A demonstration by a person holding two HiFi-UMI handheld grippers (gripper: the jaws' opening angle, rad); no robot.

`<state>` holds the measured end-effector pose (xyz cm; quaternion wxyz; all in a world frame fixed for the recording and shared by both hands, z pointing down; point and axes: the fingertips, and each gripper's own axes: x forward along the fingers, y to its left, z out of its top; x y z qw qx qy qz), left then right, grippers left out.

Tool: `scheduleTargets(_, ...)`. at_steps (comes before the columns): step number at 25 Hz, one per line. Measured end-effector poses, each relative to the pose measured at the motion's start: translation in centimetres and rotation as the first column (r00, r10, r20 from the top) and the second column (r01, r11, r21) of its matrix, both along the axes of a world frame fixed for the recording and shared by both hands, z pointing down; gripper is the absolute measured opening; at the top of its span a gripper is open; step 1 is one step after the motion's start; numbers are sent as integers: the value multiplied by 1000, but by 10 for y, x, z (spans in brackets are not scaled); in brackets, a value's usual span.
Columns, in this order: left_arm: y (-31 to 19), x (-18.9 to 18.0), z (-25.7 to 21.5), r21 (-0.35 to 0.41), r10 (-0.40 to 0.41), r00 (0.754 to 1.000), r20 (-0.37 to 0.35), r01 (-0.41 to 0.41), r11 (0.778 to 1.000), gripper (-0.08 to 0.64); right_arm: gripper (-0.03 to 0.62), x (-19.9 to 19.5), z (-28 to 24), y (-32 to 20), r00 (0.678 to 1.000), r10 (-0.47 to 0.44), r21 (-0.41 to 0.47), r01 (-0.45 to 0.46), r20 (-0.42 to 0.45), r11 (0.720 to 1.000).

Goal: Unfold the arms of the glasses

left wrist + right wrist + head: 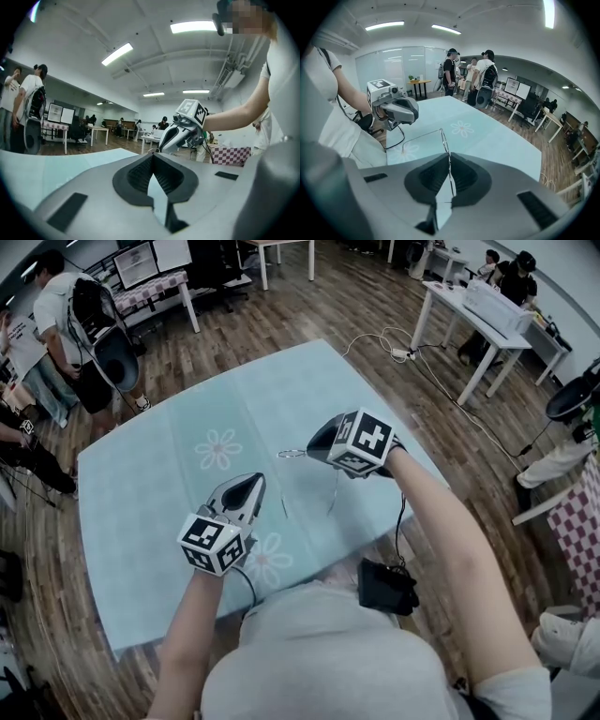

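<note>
A pair of thin wire-rimmed glasses [442, 136] is held clear of the table [141, 521] by the right gripper [449, 157]. Its dark ribbed pads are seen pressed together on the fine metal rim, which runs upright through the narrow seam between them. One slender, straight arm [419, 137] is shown angled away from the front of the frame towards the left gripper [396, 110]. In the head view the glasses [292, 454] appear only as a hair-thin silver outline at the tip of the right gripper [312, 444], with one arm [334, 491] hanging down over the cloth. The left gripper [253, 486] is held near the glasses, and no contact with them can be made out. In the left gripper view its jaws [153, 155] are closed on each other, the ribbed black pads meeting in a pointed seam with nothing between them. Both grippers are made up of smooth, rounded grey shells, and each carries a cube with black-and-white square markers [214, 542]. The table is covered by a smooth, pale teal cloth printed with faint white flowers [217, 448], and it stands on a floor of wooden planks [337, 306].
</note>
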<state>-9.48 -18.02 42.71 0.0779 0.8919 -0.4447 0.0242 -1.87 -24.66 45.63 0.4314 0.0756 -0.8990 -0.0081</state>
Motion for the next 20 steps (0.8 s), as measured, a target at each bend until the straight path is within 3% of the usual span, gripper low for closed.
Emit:
scheduleTargets(6, 6, 10, -5, 106, -65, 992, 112, 53, 993, 8, 14, 4, 1, 1, 1000, 2, -1, -2, -3, 1000)
scheduleTargets(11, 8, 11, -12, 174, -85, 986, 145, 59, 983, 8, 14, 1, 3, -2, 999, 38, 16, -39, 8, 999)
scheduleTargets(16, 8, 7, -19, 203, -130, 982, 136, 101, 974, 8, 14, 2, 1, -10, 986, 154, 30, -157, 64, 987)
scheduleTargets(20, 7, 5, -18, 201, -156, 980, 121, 130, 971, 8, 14, 7, 7, -9, 957, 269, -16, -269, 107, 963)
